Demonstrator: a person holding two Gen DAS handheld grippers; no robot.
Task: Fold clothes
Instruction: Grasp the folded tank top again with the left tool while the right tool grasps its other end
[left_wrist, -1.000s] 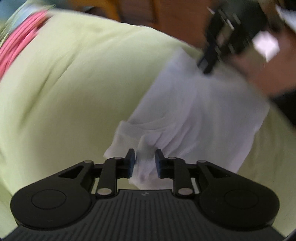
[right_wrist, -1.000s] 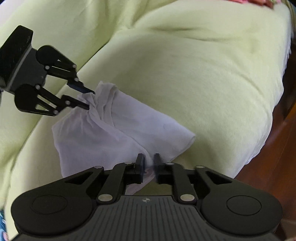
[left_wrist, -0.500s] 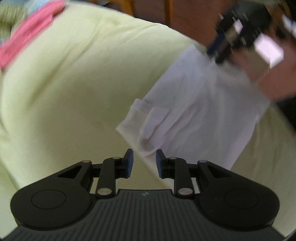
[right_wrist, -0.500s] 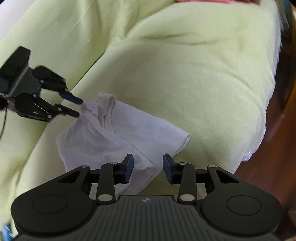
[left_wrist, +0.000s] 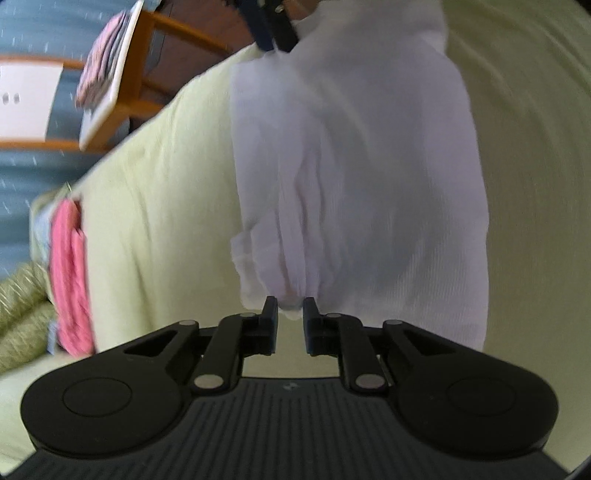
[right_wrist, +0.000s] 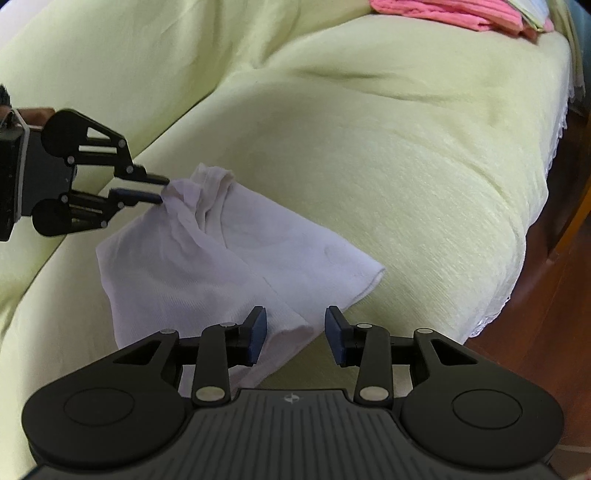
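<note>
left gripper (right_wrist: 162, 190) jaws just closing, pinching white garment (right_wrist: 207, 254) bunch | right gripper (right_wrist: 293, 332) jaws apart, empty, hiding garment's near edge | left view blurred

The garment (right_wrist: 207, 258) lies on the covered sofa seat (right_wrist: 388, 147) near its front edge, with the left gripper (right_wrist: 162, 190) at its nine o'clock end, fingers either side of a bunched corner after just closing in. At six o'clock the right gripper (right_wrist: 295, 332) sits over the near hem, jaws apart, one finger above the cloth and the other beyond its edge. Far off at one o'clock a folded pile (right_wrist: 461, 14) rests on the seat's end, well apart from the garment.
</note>
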